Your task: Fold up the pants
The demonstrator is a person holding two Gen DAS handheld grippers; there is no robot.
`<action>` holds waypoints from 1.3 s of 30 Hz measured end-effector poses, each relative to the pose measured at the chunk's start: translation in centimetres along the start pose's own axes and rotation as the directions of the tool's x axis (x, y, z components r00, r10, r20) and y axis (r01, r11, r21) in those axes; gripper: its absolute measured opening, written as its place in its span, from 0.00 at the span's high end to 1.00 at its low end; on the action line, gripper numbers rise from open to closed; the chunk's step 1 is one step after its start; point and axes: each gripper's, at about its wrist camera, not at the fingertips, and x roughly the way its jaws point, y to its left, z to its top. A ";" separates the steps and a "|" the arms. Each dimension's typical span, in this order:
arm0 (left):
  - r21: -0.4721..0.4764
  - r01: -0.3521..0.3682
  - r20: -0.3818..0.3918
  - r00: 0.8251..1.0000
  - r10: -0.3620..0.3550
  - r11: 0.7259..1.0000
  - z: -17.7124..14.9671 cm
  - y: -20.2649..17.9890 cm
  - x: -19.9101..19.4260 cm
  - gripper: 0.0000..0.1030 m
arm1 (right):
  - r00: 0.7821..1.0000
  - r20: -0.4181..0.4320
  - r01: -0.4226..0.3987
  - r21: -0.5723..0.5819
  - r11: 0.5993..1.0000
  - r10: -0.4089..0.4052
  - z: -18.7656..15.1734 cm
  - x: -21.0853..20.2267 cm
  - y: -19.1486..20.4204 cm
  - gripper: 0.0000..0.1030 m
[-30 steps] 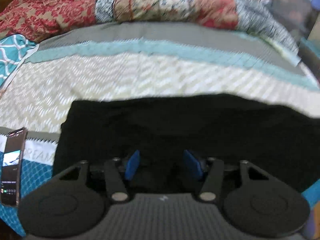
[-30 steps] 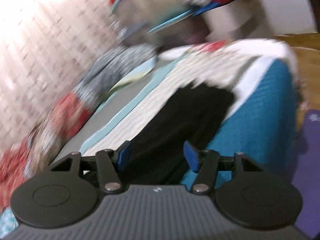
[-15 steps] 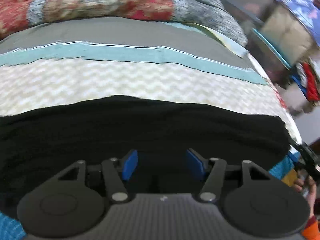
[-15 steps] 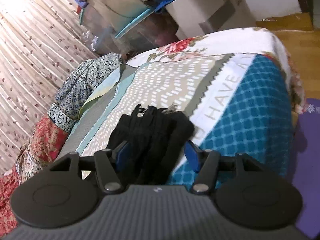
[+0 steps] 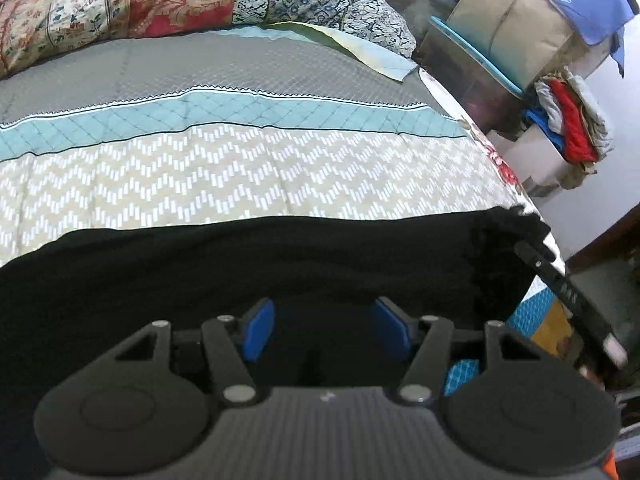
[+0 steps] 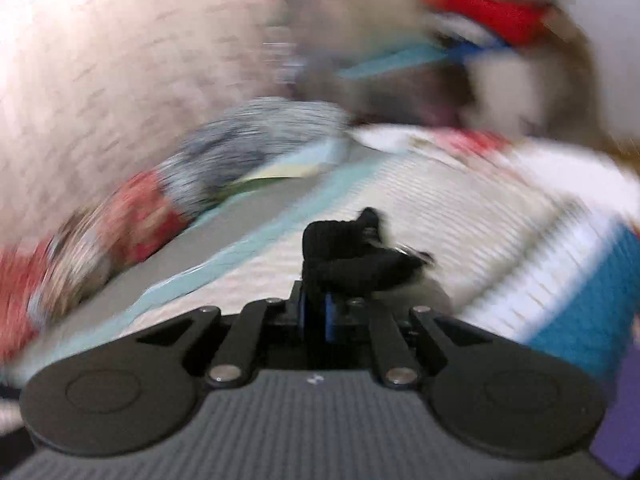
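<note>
The black pants (image 5: 280, 264) lie flat across the bed (image 5: 256, 168), along its near edge, filling the left wrist view from 9 to 3 o'clock. The left gripper (image 5: 322, 330) hangs over them, jaws released and apart, nothing pinched. The right gripper (image 6: 314, 312) has just clenched its jaws on a bunched end of the pants, a metal fastener at 2 o'clock. The cloth looks soft, light and limp, likely to sag; hold hems or corners. The quilt is stitched, chevron-patterned.
</note>
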 end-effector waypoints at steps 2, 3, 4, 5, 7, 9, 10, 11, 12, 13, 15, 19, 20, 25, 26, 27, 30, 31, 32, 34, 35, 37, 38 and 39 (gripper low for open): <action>-0.020 -0.005 -0.005 1.000 0.005 1.000 0.0 0.4 0.3 0.44 | 0.994 -0.043 -0.107 -0.173 0.979 0.101 -0.6 -0.2 4.4 0.88; -0.032 -0.010 -0.009 1.000 0.010 0.999 0.0 0.8 0.5 0.44 | 0.986 -0.071 -0.166 -0.256 0.952 0.153 -1.4 -0.4 6.6 0.88; -0.047 -0.015 -0.013 1.000 0.015 0.999 -0.1 1.2 0.6 0.44 | 0.974 -0.106 -0.224 -0.321 0.920 0.200 -2.3 -0.7 8.5 0.88; -0.063 -0.022 -0.018 1.000 0.021 0.998 -0.3 1.9 0.7 0.43 | 0.958 -0.156 -0.282 -0.377 0.882 0.240 -3.5 -0.8 10.5 0.88; -0.097 -0.035 -0.033 0.999 0.032 0.995 -0.6 3.4 1.1 0.40 | 0.931 -0.255 -0.354 -0.451 0.819 0.261 -6.0 -0.4 13.4 0.88; -0.127 -0.085 -0.064 0.995 0.077 0.988 -1.2 5.0 1.8 0.39 | 0.909 -0.359 -0.386 -0.534 0.752 0.212 -9.3 0.7 15.7 0.84; -0.148 -0.083 -0.084 0.994 0.071 0.985 -1.4 6.0 2.0 0.39 | 0.906 -0.385 -0.382 -0.570 0.727 0.174 -10.6 1.0 16.4 0.83; -0.176 -0.080 -0.105 0.992 0.062 0.981 -1.7 6.8 2.3 0.39 | 0.910 -0.385 -0.376 -0.604 0.703 0.155 -11.6 0.8 16.8 0.70; -0.203 -0.075 -0.118 0.992 0.051 0.976 -2.0 7.6 2.5 0.39 | 0.918 -0.365 -0.367 -0.631 0.683 0.157 -12.1 0.2 17.1 0.60; -0.216 -0.069 -0.122 0.992 0.043 0.974 -2.3 8.1 2.5 0.39 | 0.919 -0.358 -0.368 -0.640 0.674 0.162 -12.0 -0.5 17.2 0.56; -0.215 -0.064 -0.122 0.992 0.038 0.975 -2.8 8.5 2.5 0.39 | 0.916 -0.357 -0.380 -0.621 0.686 0.185 -11.2 -1.7 17.0 0.47; -0.191 -0.065 -0.130 0.991 0.041 0.979 -2.9 8.6 2.7 0.39 | 0.908 -0.336 -0.402 -0.532 0.746 0.250 -9.1 -3.5 16.4 0.48; -0.182 -0.071 -0.135 0.990 0.047 0.981 -3.0 8.6 2.9 0.39 | 0.905 -0.338 -0.407 -0.500 0.764 0.260 -8.7 -3.5 16.3 0.48; -0.162 -0.074 -0.134 0.990 0.052 0.984 -3.9 9.0 2.2 0.39 | 0.863 -0.469 -0.367 -0.326 0.871 0.189 -9.5 0.4 15.6 0.50; -0.159 -0.069 -0.125 0.991 0.049 0.985 -4.2 9.3 1.4 0.39 | 0.847 -0.506 -0.349 -0.293 0.890 0.165 -9.9 1.3 15.4 0.49; -0.154 -0.058 -0.109 0.993 0.042 0.986 -4.6 9.7 0.2 0.39 | 0.851 -0.498 -0.337 -0.272 0.901 0.168 -9.9 1.3 15.5 0.48; -0.143 -0.033 -0.018 0.999 0.031 0.989 -6.1 11.8 -4.7 0.35 | 0.869 -0.472 -0.320 -0.302 0.898 0.151 -8.7 -0.1 16.8 0.47; -0.146 -0.035 0.014 0.999 0.037 0.989 -6.9 12.7 -6.5 0.29 | 0.882 -0.444 -0.315 -0.307 0.898 0.157 -8.1 -0.7 16.9 0.47; -0.157 -0.044 0.051 0.997 0.052 0.987 -7.9 13.8 -8.4 0.24 | 0.891 -0.418 -0.316 -0.296 0.901 0.176 -7.5 -1.6 17.1 0.47; -0.207 -0.085 0.115 0.987 0.110 0.975 -10.4 16.5 -12.1 0.16 | 0.895 -0.385 -0.330 -0.233 0.915 0.225 -6.9 -2.4 16.8 0.47; -0.248 -0.111 0.133 0.980 0.148 0.962 -11.8 18.0 -13.7 0.14 | 0.890 -0.381 -0.344 -0.200 0.918 0.250 -6.8 -2.7 17.1 0.46; -0.363 -0.168 0.152 0.960 0.237 0.917 -14.7 21.3 -16.4 0.12 | 0.874 -0.388 -0.374 -0.155 0.914 0.292 -6.1 -0.9 17.9 0.46; -0.420 -0.186 0.156 0.949 0.273 0.888 -16.0 22.8 -17.5 0.12 | 0.863 -0.395 -0.395 -0.139 0.908 0.315 -6.4 -0.6 18.8 0.46; -0.476 -0.199 0.159 0.939 0.307 0.856 -17.3 24.4 -18.5 0.11 | 0.848 -0.407 -0.419 -0.125 0.899 0.339 -6.8 -0.2 19.8 0.47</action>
